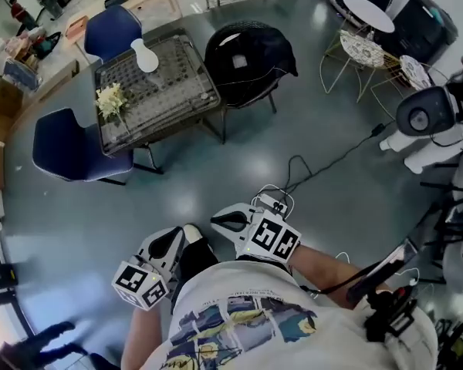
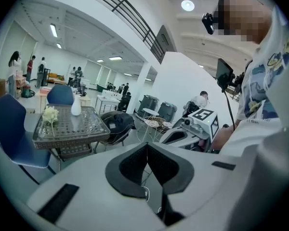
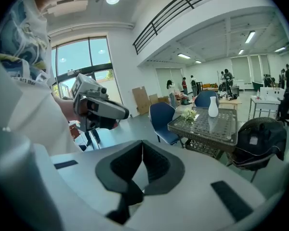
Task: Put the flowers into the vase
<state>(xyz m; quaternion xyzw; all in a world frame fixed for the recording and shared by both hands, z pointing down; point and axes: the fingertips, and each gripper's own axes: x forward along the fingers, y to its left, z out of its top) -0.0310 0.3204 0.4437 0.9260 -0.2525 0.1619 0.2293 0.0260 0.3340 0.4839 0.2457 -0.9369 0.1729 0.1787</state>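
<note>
Flowers (image 1: pixel 110 100) lie on the mesh counter (image 1: pixel 174 91), at the edge by a blue chair (image 1: pixel 69 151). White vase (image 1: pixel 145 56) stands upright on the same counter, apart from them. Left gripper (image 2: pixel 147 147) and right gripper (image 3: pixel 142 145) are held at the person's waist, well apart from the counter (both sets of fingers clenched, nothing between them).
</note>
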